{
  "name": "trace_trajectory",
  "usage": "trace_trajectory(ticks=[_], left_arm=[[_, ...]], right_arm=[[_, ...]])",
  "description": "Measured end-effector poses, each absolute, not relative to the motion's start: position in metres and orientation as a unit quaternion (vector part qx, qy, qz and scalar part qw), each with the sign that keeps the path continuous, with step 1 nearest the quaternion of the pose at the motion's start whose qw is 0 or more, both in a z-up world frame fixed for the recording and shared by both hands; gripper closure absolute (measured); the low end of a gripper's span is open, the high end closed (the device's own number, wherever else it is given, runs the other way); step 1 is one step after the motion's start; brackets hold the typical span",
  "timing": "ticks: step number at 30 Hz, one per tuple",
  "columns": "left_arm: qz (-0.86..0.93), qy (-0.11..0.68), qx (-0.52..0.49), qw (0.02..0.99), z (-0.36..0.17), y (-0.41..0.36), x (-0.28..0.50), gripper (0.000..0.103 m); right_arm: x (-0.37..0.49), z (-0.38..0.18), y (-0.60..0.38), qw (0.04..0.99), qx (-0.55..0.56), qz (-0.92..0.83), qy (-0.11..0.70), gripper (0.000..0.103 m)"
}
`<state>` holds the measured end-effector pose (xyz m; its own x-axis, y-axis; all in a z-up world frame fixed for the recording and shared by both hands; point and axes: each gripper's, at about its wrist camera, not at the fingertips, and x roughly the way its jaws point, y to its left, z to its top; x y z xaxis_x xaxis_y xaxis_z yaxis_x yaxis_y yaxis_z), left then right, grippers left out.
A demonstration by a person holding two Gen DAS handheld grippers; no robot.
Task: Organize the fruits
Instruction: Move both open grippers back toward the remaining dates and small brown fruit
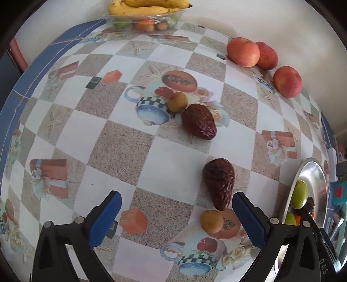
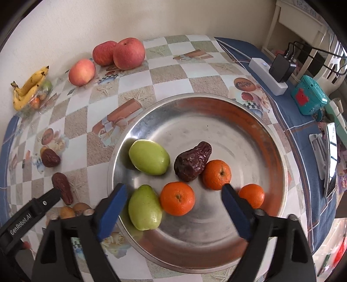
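Note:
My left gripper (image 1: 176, 208) stands open over the patterned tablecloth. A wrinkled red date (image 1: 220, 183) lies just off its right finger, and a small brown fruit (image 1: 211, 221) sits between the fingers, untouched. A second date (image 1: 198, 121) and another brown fruit (image 1: 177, 102) lie farther off. My right gripper (image 2: 174, 201) hangs open over the metal plate (image 2: 216, 97). A green fruit (image 2: 144, 208) and a mandarin (image 2: 177, 198) lie below its gap, free of the pads. The plate also holds another green fruit (image 2: 149, 157), a date (image 2: 192, 161) and two more mandarins (image 2: 216, 174).
Three apples (image 1: 243, 52) rest by the wall. A glass bowl with bananas (image 1: 147, 8) stands at the far corner. A power strip (image 2: 267, 76), a teal box (image 2: 309, 96) and other clutter sit right of the plate.

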<state>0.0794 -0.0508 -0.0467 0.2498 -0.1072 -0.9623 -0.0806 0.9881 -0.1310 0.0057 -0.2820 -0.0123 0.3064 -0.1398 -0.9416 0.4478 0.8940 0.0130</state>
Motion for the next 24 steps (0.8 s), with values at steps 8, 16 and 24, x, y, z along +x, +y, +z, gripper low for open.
trace_trajectory(ticks=[8, 16, 24], left_arm=[[-0.008, 0.612, -0.079, 0.787, -0.044, -0.043, 0.079, 0.000], [-0.022, 0.621, -0.102, 0.777, -0.043, -0.028, 0.091, 0.000], [-0.015, 0.612, -0.062, 0.788, -0.033, -0.004, 0.101, 0.000]], right_arm=[[0.008, -0.010, -0.279, 0.805, 0.127, -0.192, 0.547, 0.009], [0.015, -0.009, -0.267, 0.808, 0.122, -0.184, 0.546, 0.009], [0.027, -0.008, -0.237, 0.816, 0.137, -0.131, 0.546, 0.009]])
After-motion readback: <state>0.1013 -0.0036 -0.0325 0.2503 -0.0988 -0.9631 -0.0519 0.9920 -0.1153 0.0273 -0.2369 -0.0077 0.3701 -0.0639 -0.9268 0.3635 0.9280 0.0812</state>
